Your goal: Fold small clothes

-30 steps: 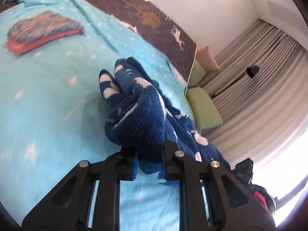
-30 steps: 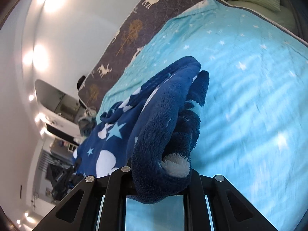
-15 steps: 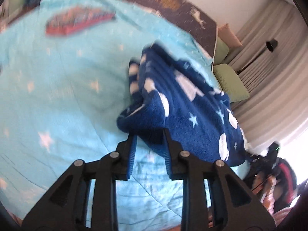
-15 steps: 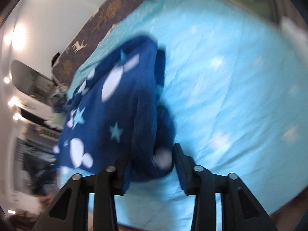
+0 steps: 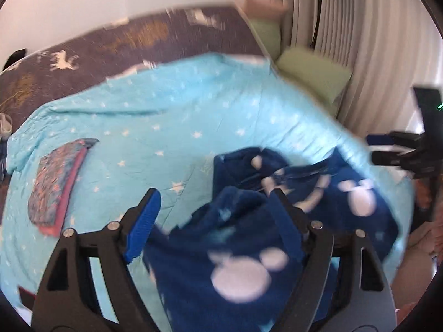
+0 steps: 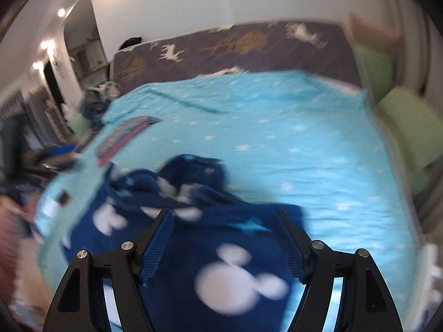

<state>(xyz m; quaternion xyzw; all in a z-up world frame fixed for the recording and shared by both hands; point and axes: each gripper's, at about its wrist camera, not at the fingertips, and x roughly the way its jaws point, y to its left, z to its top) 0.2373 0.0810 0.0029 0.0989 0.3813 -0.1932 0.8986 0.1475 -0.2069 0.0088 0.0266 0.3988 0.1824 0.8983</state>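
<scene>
**A:** Where's the navy fleece garment (image 5: pixel 241 262) now?

**B:** On the light-blue star-print bedspread (image 5: pixel 171 116), near its front edge, spread out but rumpled. A second ago each gripper had a bunched corner of it clamped and lifted; now it lies on the bed, white mouse-head prints up, with a crumpled ridge across the far part.

**A:** And the tongs?

**B:** Both letting go. The left gripper (image 5: pixel 213 202) has its jaws opening, and the fleece sits between them, but the blue pad (image 5: pixel 144 221) on the left side stands clear of the cloth. The other finger is against the fabric, blurred, so I can't tell whether it brushes it. The right gripper (image 6: pixel 224 221) is opening too, with the fleece under and between its fingers and nothing pinched.

**A:** So that fold is laid?

**B:** I'd judge so: the carried edge looks brought over and dropped, and both hands have swung round since a second ago, now looking along the bed toward the dark deer-print cover (image 6: pixel 249 47). The ridge looks untidy, so a smoothing pass or another fold probably remains.

**A:** Anything else around?

**B:** A folded red-and-patterned piece (image 5: pixel 55 191) lies well apart on the left, likely done already. Green pillows (image 5: pixel 313 74) sit by the curtain.
</scene>
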